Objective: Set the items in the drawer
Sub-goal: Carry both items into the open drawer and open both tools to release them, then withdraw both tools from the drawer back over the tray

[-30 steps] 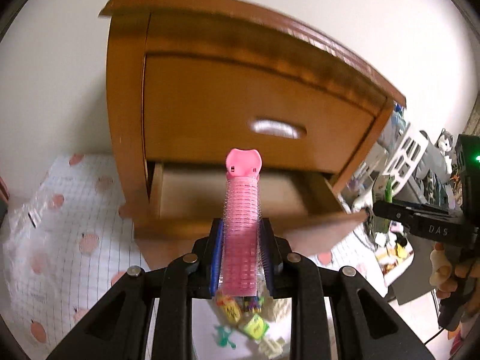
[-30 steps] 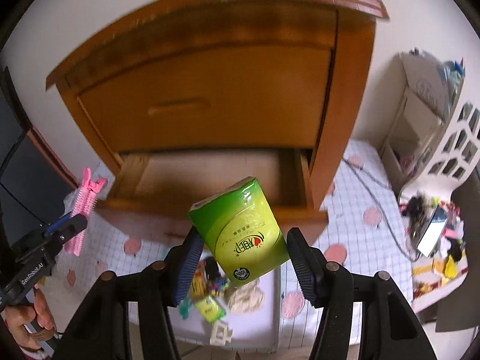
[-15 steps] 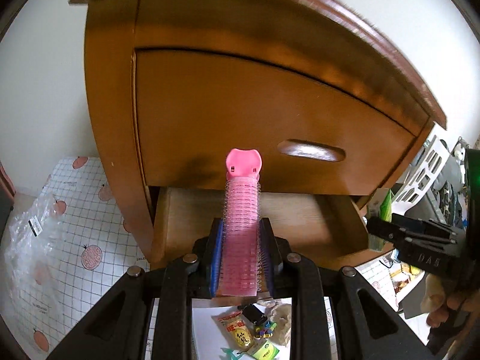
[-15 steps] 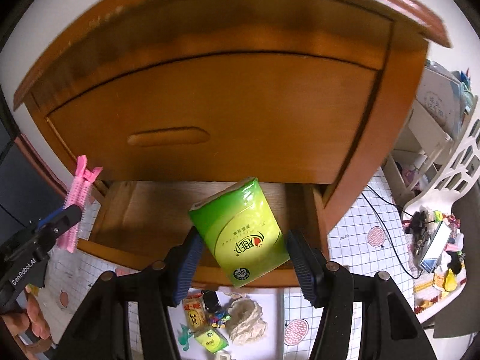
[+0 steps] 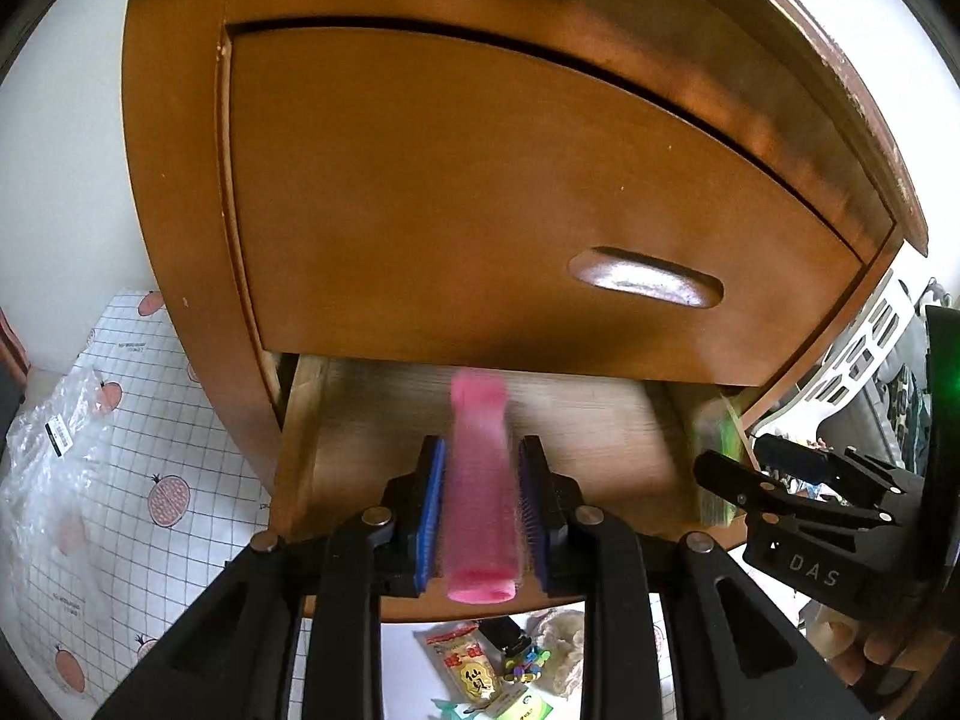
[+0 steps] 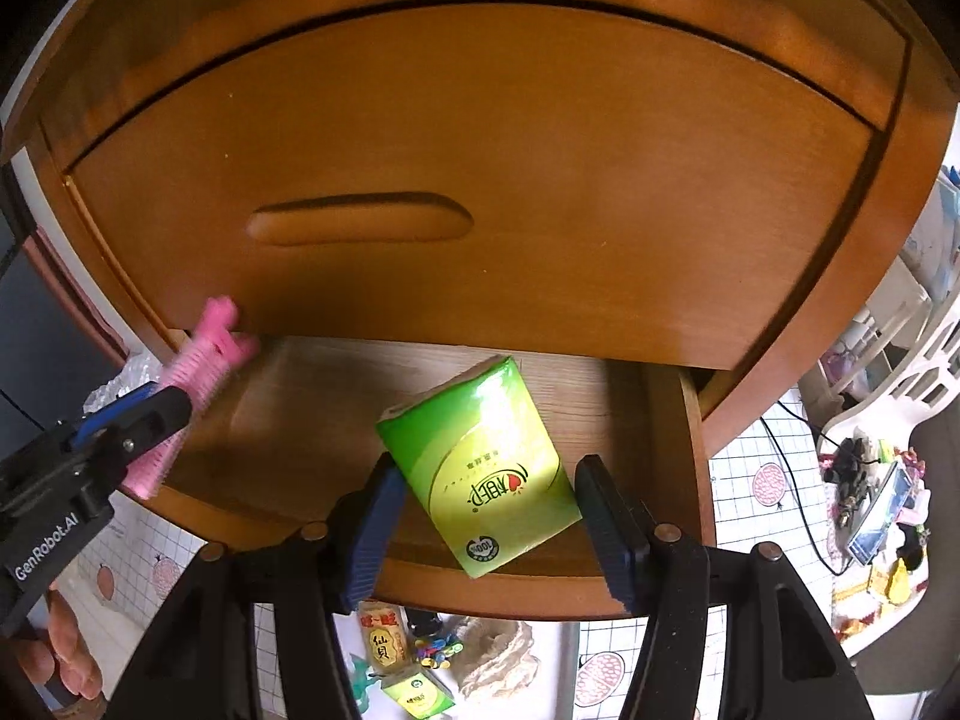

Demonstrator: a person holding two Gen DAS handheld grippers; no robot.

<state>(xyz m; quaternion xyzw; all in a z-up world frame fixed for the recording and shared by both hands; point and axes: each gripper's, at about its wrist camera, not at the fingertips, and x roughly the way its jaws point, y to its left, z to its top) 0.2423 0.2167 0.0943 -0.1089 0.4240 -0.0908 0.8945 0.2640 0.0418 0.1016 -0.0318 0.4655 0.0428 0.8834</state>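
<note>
I pinch the pink hair roller in my left gripper and the green tissue pack in my right gripper, both over the open bottom drawer, ready to drop in.

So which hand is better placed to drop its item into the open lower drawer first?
Probably the right. Its gripper holds the green tissue pack over the middle of the wooden drawer's floor, while the left gripper holds the pink hair roller at the drawer's left edge.

Black left claw, blue pads, silver screws; right claw black, stamped "DAS".
</note>
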